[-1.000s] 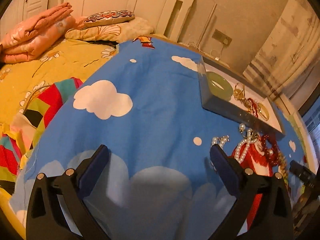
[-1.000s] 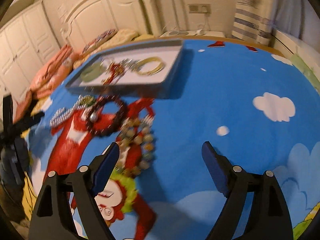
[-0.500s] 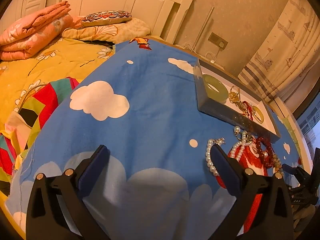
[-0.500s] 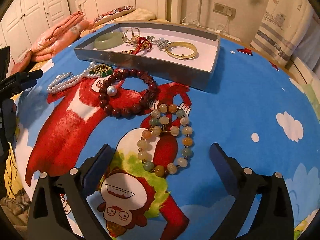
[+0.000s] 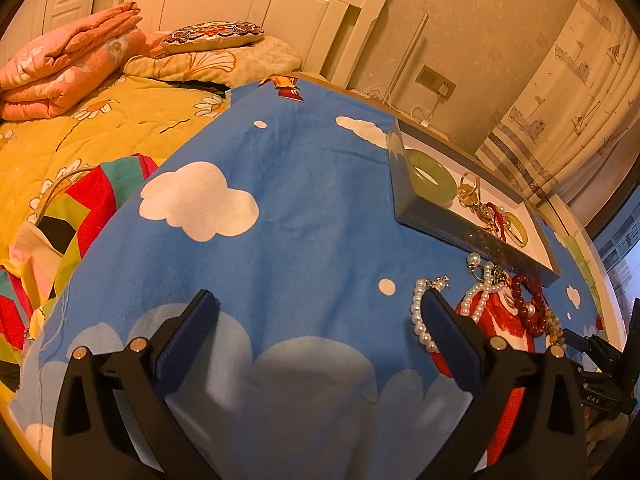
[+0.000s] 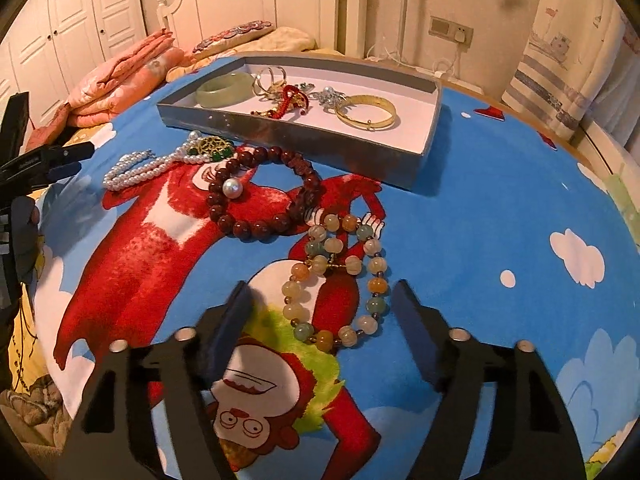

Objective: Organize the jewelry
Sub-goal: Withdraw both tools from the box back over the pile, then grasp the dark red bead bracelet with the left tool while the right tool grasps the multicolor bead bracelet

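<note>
- Two grippers hang over a blue cartoon cloth [image 6: 500, 208] strewn with jewelry.
- Right gripper [image 6: 324, 300]: jaws part-way apart and just now closing, with the near end of the pastel bracelet [image 6: 340, 280] lying between the fingertips. The pads do not press on it; the beads rest flat on the cloth.
- Left gripper [image 5: 316, 308]: jaws wide apart, nothing between them, over bare blue cloth. Its right finger [image 5: 444, 328] hides part of the pearl strand [image 5: 418, 316].
- Dark red bracelet [image 6: 260, 192] lies just beyond the pastel one, near enough to touch it, with a loose pearl [image 6: 232, 189] inside its ring.
- Pearl strand, seen from the right wrist [image 6: 148, 166], runs left from a green-and-gold pendant [image 6: 212, 147] that sits just before the tray wall.
- Tray [image 6: 304, 138]: grey walls, white floor, at the far side of the loose pieces. Inside, from left: a jade bangle [image 6: 224, 90], gold rings [image 6: 272, 78], a red-corded piece [image 6: 294, 98], a silver brooch [image 6: 328, 96] and a gold bangle [image 6: 366, 114].
- Beyond the cloth: a yellow quilt [image 5: 80, 136], folded pink bedding [image 5: 68, 64] and a white headboard [image 5: 256, 4].
- Striped curtain [image 5: 560, 120] hangs at the right.
</note>
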`<state>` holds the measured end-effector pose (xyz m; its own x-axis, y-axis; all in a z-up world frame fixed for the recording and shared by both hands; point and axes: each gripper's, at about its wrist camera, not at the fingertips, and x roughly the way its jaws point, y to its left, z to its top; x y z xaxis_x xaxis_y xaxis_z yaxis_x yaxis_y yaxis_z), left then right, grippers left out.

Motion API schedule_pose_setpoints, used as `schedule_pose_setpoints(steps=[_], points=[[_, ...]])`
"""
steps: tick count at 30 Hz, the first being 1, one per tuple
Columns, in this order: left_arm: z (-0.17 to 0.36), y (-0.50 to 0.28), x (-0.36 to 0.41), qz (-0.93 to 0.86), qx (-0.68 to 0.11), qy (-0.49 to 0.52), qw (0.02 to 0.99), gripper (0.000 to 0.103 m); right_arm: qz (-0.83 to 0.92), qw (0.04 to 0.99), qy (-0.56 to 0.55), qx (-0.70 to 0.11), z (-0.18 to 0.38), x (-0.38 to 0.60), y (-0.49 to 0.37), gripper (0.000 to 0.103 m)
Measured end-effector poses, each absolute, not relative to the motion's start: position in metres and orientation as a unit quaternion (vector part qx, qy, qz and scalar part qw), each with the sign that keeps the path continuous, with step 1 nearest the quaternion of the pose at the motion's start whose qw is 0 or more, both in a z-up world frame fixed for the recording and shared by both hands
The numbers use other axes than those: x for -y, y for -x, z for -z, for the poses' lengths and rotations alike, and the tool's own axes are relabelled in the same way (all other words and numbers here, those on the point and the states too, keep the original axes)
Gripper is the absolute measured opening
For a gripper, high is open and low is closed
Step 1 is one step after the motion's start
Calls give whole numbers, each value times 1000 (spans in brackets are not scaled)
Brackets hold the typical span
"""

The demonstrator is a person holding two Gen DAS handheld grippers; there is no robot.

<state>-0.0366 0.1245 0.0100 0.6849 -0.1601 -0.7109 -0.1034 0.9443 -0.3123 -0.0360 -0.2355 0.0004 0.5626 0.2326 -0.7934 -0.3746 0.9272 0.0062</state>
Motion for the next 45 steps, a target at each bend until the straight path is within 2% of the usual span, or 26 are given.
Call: schedule_pose_setpoints(steps=[2, 4, 5, 6, 12, 13, 14, 15, 20, 26, 32, 34, 36, 43, 45], points=[[-10, 37, -124, 15, -397, 165, 903, 101, -173, 882, 80, -430, -1, 237, 38, 50], [-10, 37, -123, 13, -399, 161, 903, 101, -179, 884, 73, -426, -2, 239, 39, 30], [-10, 37, -123, 13, -399, 160, 903, 101, -181, 885, 68, -424, -3, 241, 40, 26], [-10, 37, -122, 12, -399, 159, 903, 101, -184, 885, 62, -423, -3, 243, 40, 23], [-10, 39, -119, 14, -401, 154, 903, 101, -202, 897, 23, -392, -11, 255, 47, 22], [-11, 39, -119, 16, -399, 153, 904, 101, -204, 899, 12, -388, -13, 258, 48, 19], [-12, 41, -118, 18, -394, 151, 906, 101, -209, 900, -5, -381, -14, 264, 49, 10], [-14, 43, -117, 17, -390, 150, 908, 101, -210, 902, -17, -378, -15, 269, 49, 9], [-28, 53, -90, 53, -373, 142, 915, 100, -216, 905, -36, -365, -19, 275, 50, 9], [-47, 51, -12, 130, -372, 44, 918, 100, -212, 897, -50, -384, -14, 278, 42, 10], [-47, 21, 53, 189, -387, -6, 902, 100, -206, 893, -77, -393, -11, 286, 39, 10], [-43, 8, 70, 206, -394, -10, 896, 94, -207, 893, -80, -392, -11, 287, 39, 10], [-40, -2, 84, 217, -399, -14, 891, 83, -206, 891, -85, -395, -10, 287, 39, 10], [-24, -30, 120, 227, -412, -70, 879, 58, -217, 890, -94, -391, -10, 290, 41, 10], [-19, -36, 124, 225, -421, -80, 875, 48, -219, 889, -97, -391, -10, 290, 41, 10]])
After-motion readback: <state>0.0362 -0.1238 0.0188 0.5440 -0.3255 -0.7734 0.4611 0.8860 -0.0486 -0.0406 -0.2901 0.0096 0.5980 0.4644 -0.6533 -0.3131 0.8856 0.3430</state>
